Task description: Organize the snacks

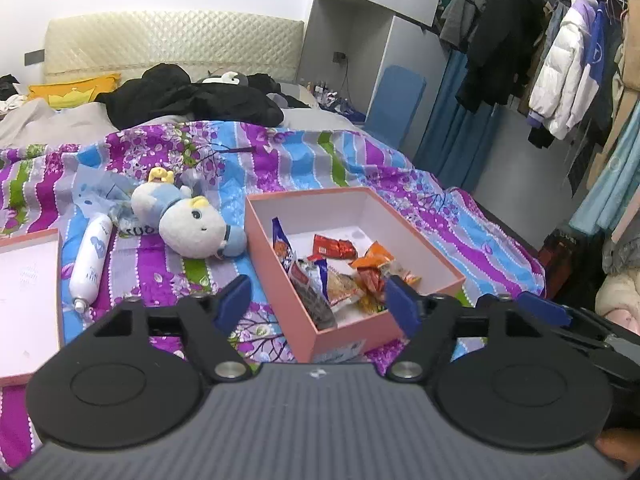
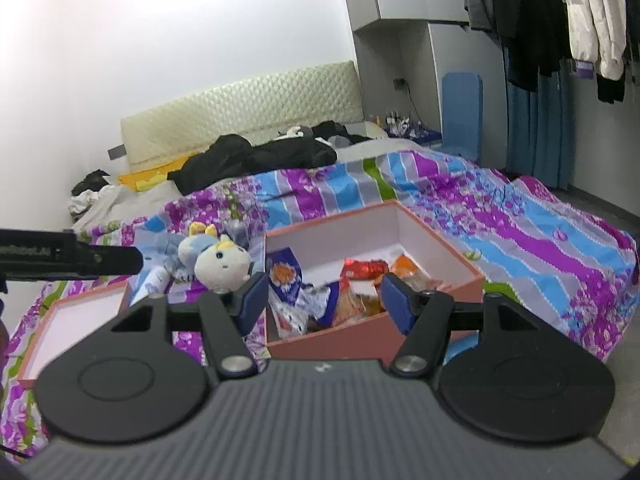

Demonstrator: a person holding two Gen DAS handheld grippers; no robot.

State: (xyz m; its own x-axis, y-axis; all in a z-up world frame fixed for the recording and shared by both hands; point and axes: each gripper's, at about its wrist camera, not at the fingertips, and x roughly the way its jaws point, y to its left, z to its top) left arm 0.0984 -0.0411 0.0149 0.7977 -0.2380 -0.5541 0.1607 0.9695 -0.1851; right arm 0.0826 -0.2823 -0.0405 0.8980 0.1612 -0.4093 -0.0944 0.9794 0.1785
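Note:
A pink box [image 1: 424, 236] with a white inside sits on the striped bedspread and holds several snack packets [image 1: 340, 268]. My left gripper [image 1: 318, 304] is open and empty, hovering over the box's near corner. In the right wrist view the same box [image 2: 452, 252] with its snacks [image 2: 320, 288] lies just ahead of my right gripper [image 2: 324, 300], which is open and empty. The right gripper's blue pad [image 1: 544, 308] shows at the right in the left wrist view. The pink box lid [image 1: 24, 300] lies upside down to the left; it also shows in the right wrist view [image 2: 76, 320].
A plush toy [image 1: 188, 220] and a white bottle [image 1: 90, 264] lie left of the box, with a crumpled blue bag [image 1: 96, 196] behind. Black clothes [image 1: 188, 96] are piled near the headboard. A clothes rack [image 1: 560, 60] stands right of the bed.

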